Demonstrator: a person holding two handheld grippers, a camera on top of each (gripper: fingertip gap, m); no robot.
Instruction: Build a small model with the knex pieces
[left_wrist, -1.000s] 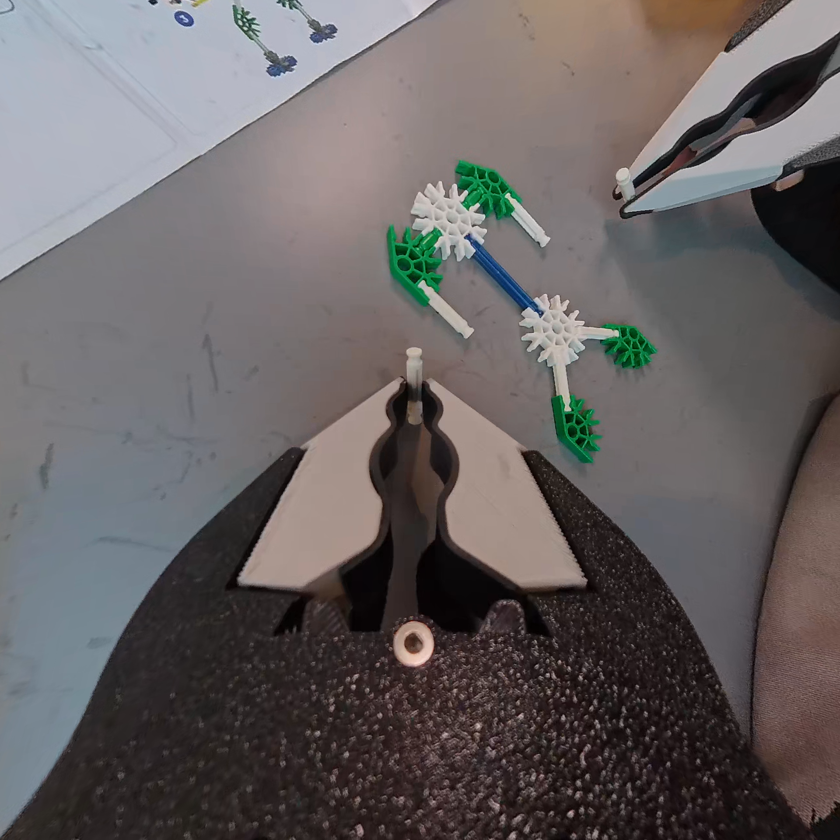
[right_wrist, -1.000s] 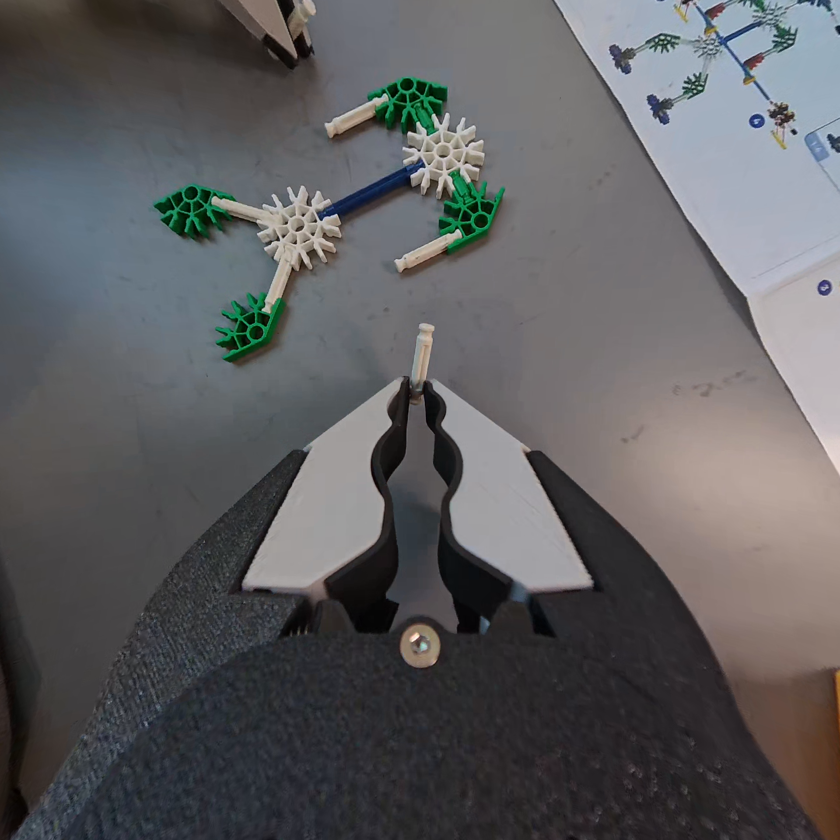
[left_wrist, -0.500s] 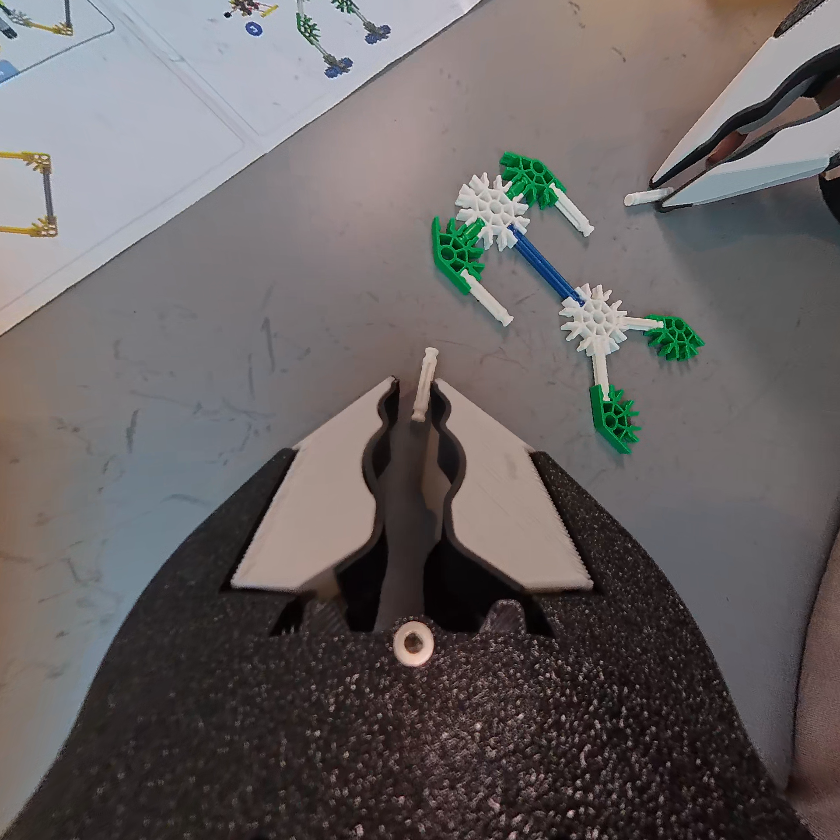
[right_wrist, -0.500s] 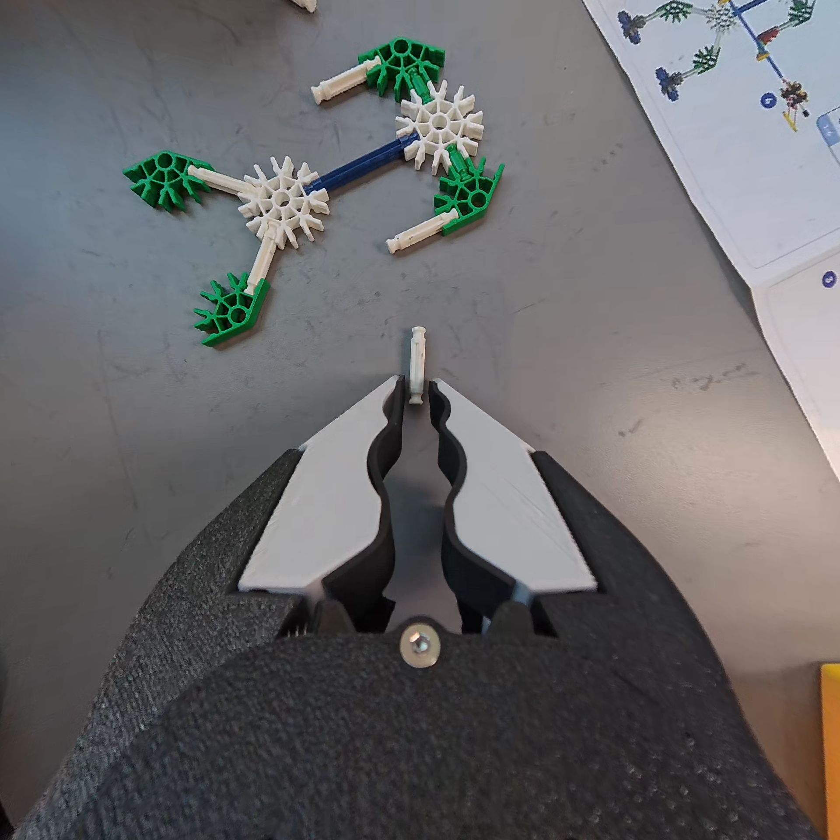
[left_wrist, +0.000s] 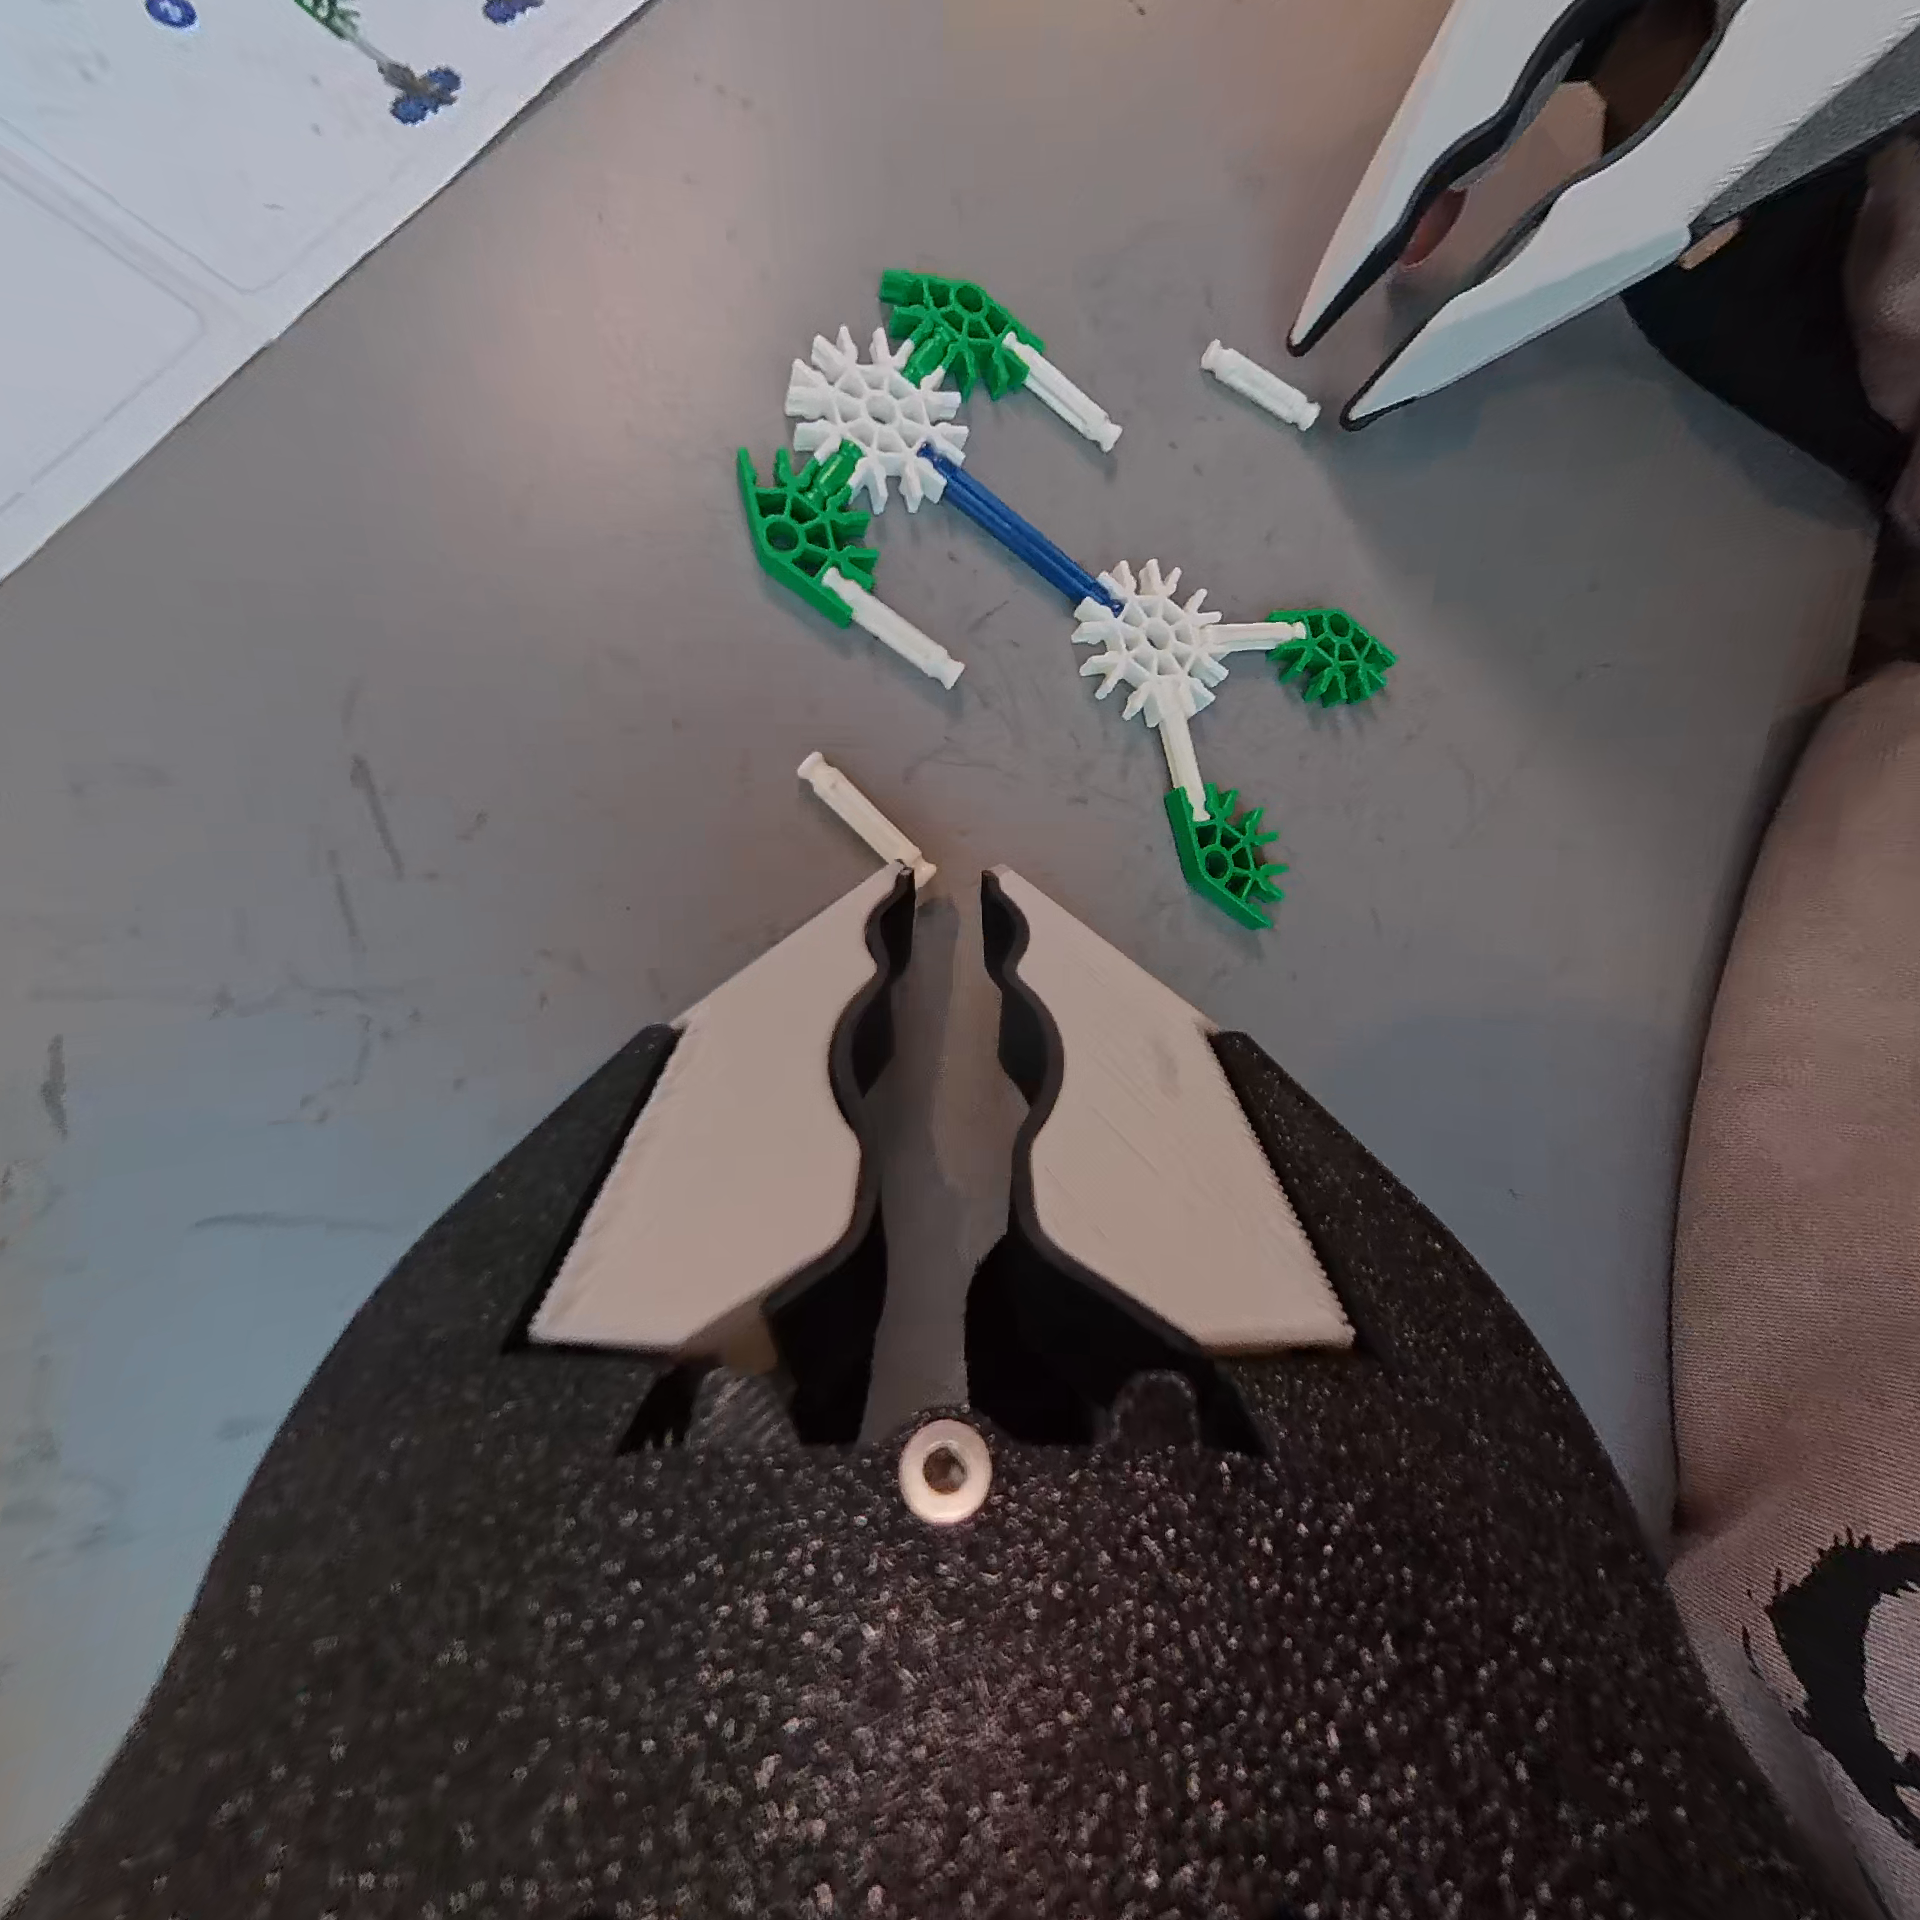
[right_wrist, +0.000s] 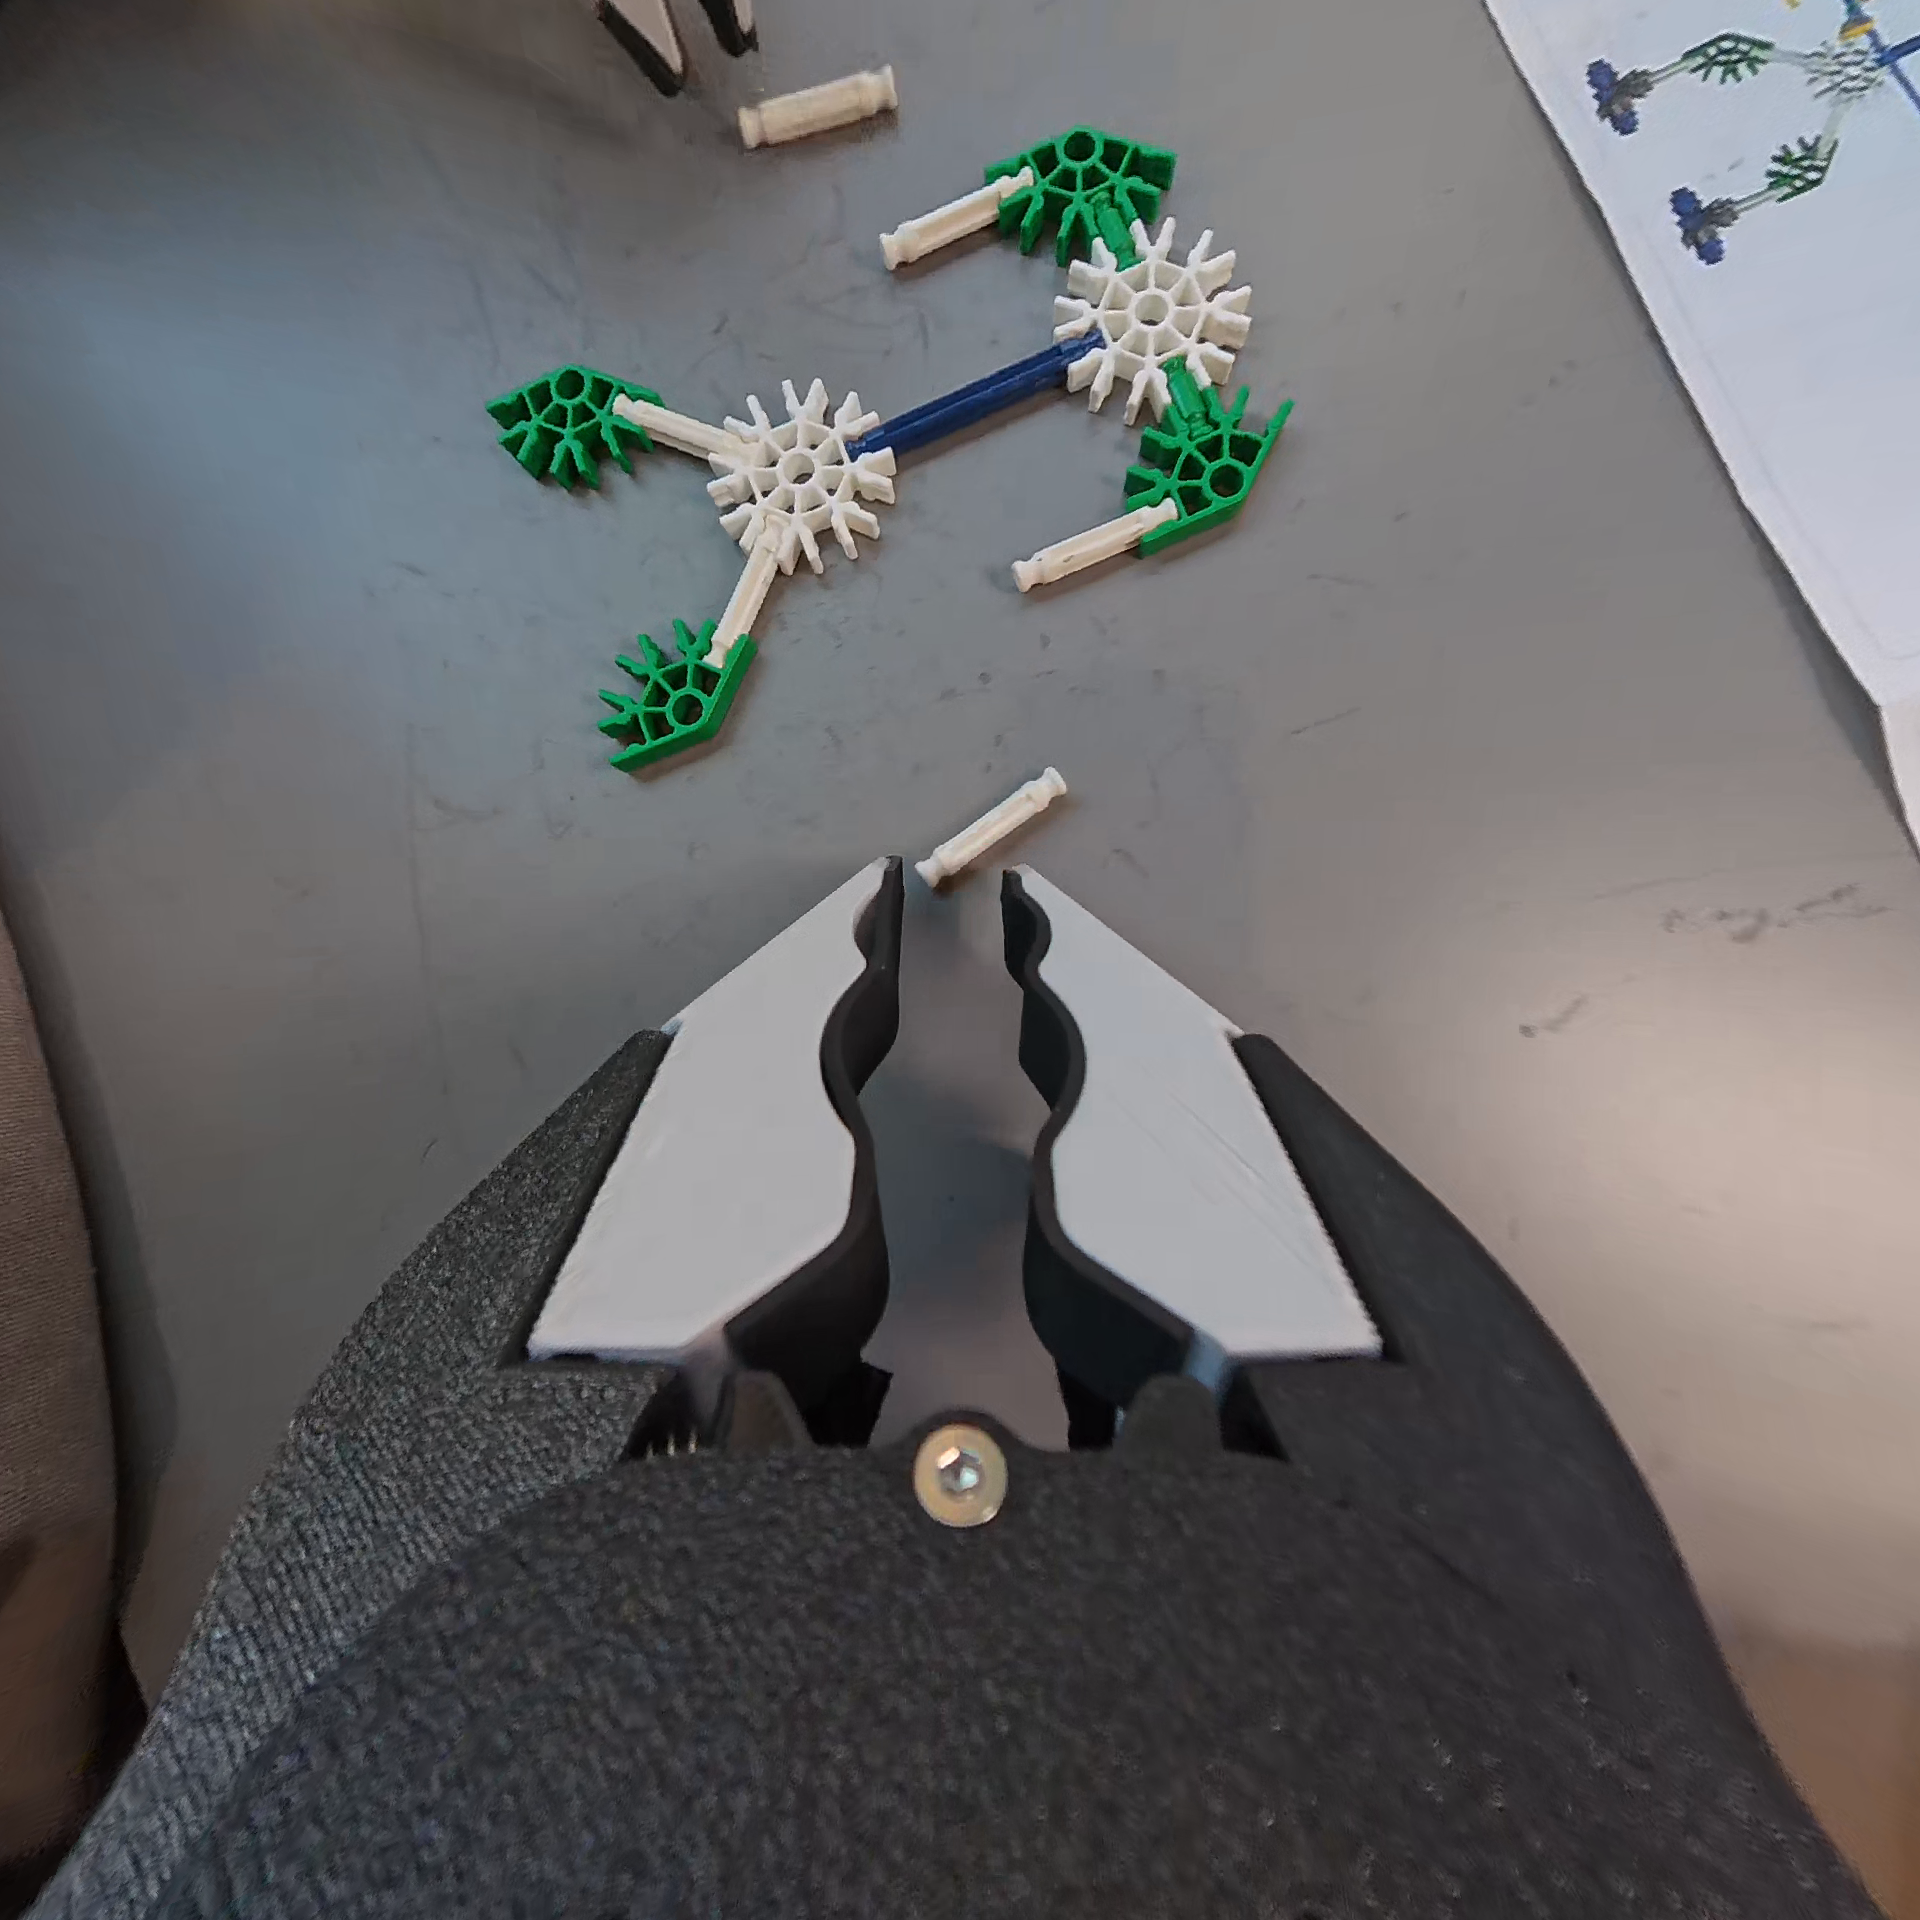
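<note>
My left claw (left_wrist: 948, 883) sits narrowly parted and empty; a short white rod (left_wrist: 862, 812) lies flat on the counter (left_wrist: 416, 727), its near end touching the left fingertip. My right claw (right_wrist: 951, 878) is parted a bit wider, also empty, with a second short white rod (right_wrist: 992, 828) lying loose, one end just between the tips.

I'd judge both rods very light, rigid moulded plastic, smooth and round, so prone to rolling or squirting out of a pinch. Best hold is mid-shaft, across the length, clear of the flanged, notched ends.

Claw fingers are pale flat wedges with wavy black inner pads on a grainy black body.

Beyond lies the flat assembly (left_wrist: 1049, 540): two white snowflake-shaped connectors joined by a blue rod (left_wrist: 1023, 535), with four green fan-shaped connectors on short rods. Thin spokes, stiff, probably snap-fit; the whole thing looks light and easily nudged.

The counter is matte grey, scuffed. A white printed instruction sheet (right_wrist: 1787, 343) lies at the far edge. Beige fabric (left_wrist: 1787, 1039) shows at the near side.
</note>
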